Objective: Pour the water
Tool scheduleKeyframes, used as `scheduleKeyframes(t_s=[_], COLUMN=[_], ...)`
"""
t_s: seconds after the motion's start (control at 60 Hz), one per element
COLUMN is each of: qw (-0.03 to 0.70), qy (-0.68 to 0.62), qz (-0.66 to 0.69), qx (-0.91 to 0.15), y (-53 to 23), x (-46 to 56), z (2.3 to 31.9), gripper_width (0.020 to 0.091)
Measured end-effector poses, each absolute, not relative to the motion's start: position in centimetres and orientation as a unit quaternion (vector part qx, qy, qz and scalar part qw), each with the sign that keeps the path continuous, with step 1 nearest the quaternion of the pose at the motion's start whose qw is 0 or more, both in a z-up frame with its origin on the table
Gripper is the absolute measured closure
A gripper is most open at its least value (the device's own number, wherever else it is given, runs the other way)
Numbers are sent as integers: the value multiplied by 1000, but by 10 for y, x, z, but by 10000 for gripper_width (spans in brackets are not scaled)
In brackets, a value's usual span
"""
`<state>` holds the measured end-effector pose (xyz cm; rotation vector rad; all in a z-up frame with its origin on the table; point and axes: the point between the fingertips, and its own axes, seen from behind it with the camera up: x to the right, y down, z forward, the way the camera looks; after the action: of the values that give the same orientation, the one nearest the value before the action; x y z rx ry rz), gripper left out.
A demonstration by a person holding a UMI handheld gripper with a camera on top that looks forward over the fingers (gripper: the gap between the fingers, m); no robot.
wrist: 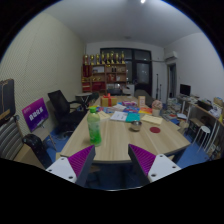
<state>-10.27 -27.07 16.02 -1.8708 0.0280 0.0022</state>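
Above the near edge of the counter (120, 140), the tongs (112, 160) are being held spread wide, with nothing pinched between the purple pads (141, 158). A green bottle (94, 125) is being kept upright on the counter, beyond the tongs and a little to the left, well apart from both fingers. Farther along the counter, a clutter of boxes and papers (130, 108) is being carried, too small to be told apart. A dark round thing (155, 129) is lying on the counter to the right. Black chairs (62, 104) are being kept at the left side, near a purple sign (36, 114). At the far wall, a shelf (106, 68) with bottles is being shown, beside a dark window (140, 72). Desks with screens (205, 108) are standing along the right wall.
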Motion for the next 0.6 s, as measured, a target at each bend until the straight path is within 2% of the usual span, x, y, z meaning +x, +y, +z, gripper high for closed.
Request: scheduleKeyframes(t_s=[0.1, 0.333, 0.4, 0.5, 0.6], qw=[602, 595, 594, 597, 613], qy=[-7, -60, -57, -22, 20], qz=[21, 31, 15, 24, 34], qx=[-798, -801, -802, -801, -789], y=[-218, -80, -46, -10, 16], x=[-120, -185, -195, -195, -187], z=[149, 84, 77, 65, 68], gripper_width=[343, 323, 292, 295, 294])
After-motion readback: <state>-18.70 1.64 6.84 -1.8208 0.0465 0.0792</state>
